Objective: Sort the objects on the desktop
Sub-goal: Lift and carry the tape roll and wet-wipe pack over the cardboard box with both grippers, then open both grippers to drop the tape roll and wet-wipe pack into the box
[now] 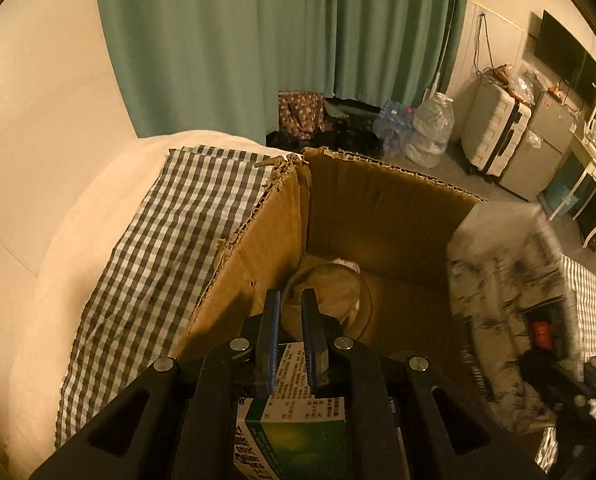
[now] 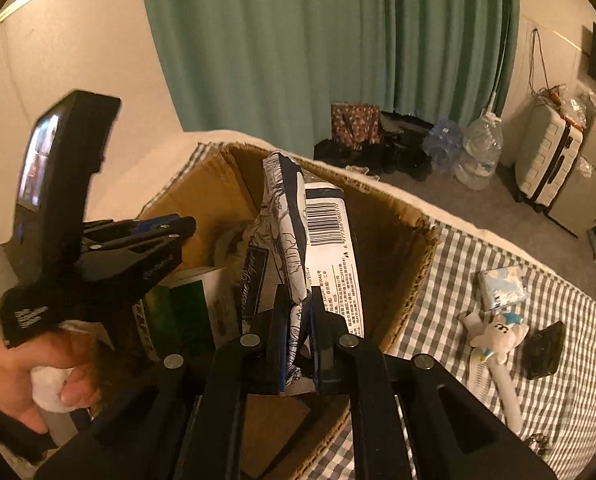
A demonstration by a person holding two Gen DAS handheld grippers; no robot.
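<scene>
- Left gripper (image 1: 291,312) sits nearest the lens, jaws nearly closed, clamped on a green and white carton (image 1: 298,412) held over the near edge of the cardboard box (image 1: 377,208).
- Cardboard box stands open on a checked cloth (image 1: 146,248); a clear round container (image 1: 333,296) lies on its floor, far-left corner.
- Right gripper (image 2: 299,304) likewise nearly closed, pinching the lower end of a tissue pack (image 2: 298,232), white with dark print and a barcode; pack stands upright above the box.
- Person's hand (image 2: 38,372) grips the left tool's handle, lower left in the right wrist view.
- On the cloth right of the box, well apart from it: small blue packet (image 2: 501,286), white plush toy (image 2: 497,336), dark object (image 2: 545,350).
</scene>
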